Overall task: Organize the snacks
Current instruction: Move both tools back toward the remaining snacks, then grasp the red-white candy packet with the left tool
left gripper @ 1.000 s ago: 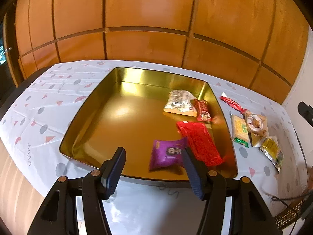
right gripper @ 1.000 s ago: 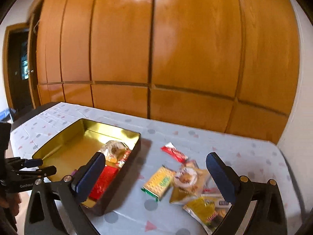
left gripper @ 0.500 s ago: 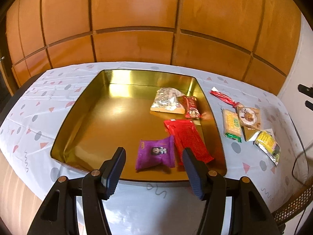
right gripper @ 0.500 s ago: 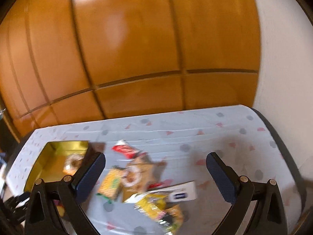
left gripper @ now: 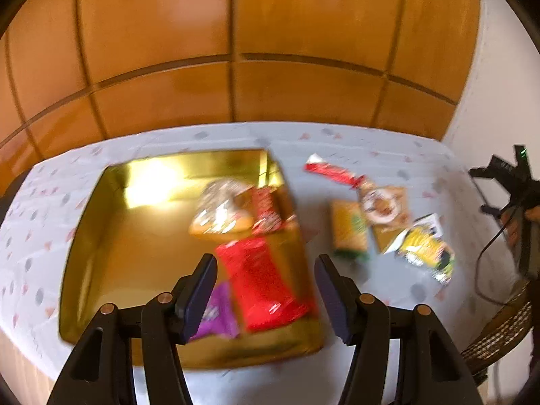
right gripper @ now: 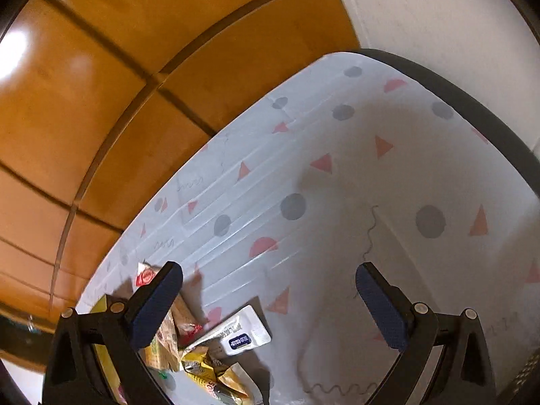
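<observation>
A gold tin tray (left gripper: 101, 236) sits on the patterned tablecloth. It holds a silvery cookie pack (left gripper: 221, 209), a small red pack (left gripper: 266, 212), a big red pack (left gripper: 260, 283) and a purple pack (left gripper: 217, 314). My left gripper (left gripper: 265, 263) hovers open above the tray's near right corner, with nothing between its fingers. Right of the tray lie a red bar (left gripper: 332, 173), a green-edged cracker pack (left gripper: 347, 229), a brown cookie pack (left gripper: 384, 204) and a yellow pack (left gripper: 425, 249). My right gripper (right gripper: 268, 270) is open and rolled over bare cloth. A white sachet (right gripper: 243, 332) and the yellow pack (right gripper: 209, 371) lie at its lower left.
Wooden wall panels (left gripper: 236, 33) back the table, with a white wall (right gripper: 438, 10) at the right end. A hand (left gripper: 516, 226) with black gear and a cable (left gripper: 489, 263) shows at the far right. A wicker piece (left gripper: 499, 337) stands below the table's right edge (right gripper: 489, 118).
The left view has swung right, bringing the loose snacks nearer its middle. The right gripper has rolled sharply and swept right and down, leaving the snack heap at its lower left.
</observation>
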